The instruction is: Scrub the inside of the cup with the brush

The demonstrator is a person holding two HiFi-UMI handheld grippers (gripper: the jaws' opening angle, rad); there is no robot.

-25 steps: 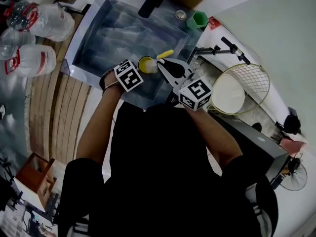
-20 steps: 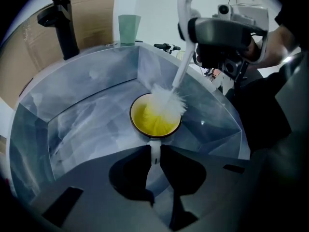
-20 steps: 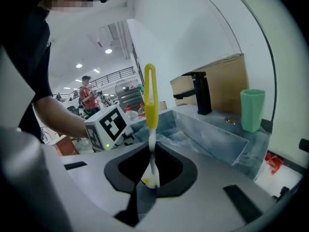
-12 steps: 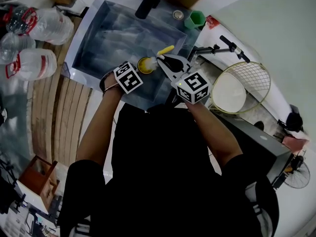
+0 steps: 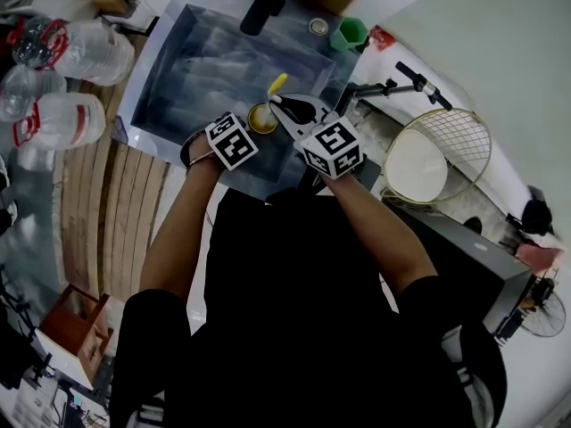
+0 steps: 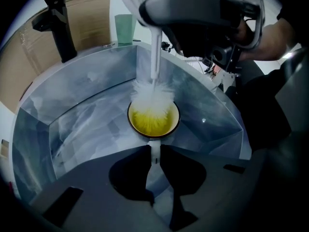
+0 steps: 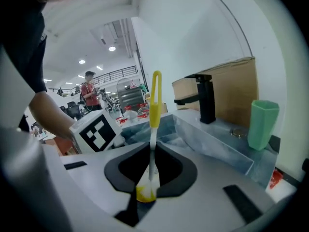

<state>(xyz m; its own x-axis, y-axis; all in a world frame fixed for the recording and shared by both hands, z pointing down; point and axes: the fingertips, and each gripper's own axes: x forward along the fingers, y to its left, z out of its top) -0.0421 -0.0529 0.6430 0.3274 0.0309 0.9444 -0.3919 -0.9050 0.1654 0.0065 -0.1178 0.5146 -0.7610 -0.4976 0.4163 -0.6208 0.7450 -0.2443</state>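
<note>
The left claw [image 6: 153, 151] is clamped on the white handle of the yellow cup [image 6: 153, 124]. The cup is held at the centre of the left gripper view, over the grey sink [image 6: 72, 129], with its mouth turned toward the camera. The right claw [image 7: 152, 149] is closed on the thin white stem of the brush [image 7: 155, 103], whose yellow handle end is seen above the jaws. The white bristles are seen at the cup's upper rim, partly inside it. A black faucet [image 6: 60, 28] is seen at the upper left.
</note>
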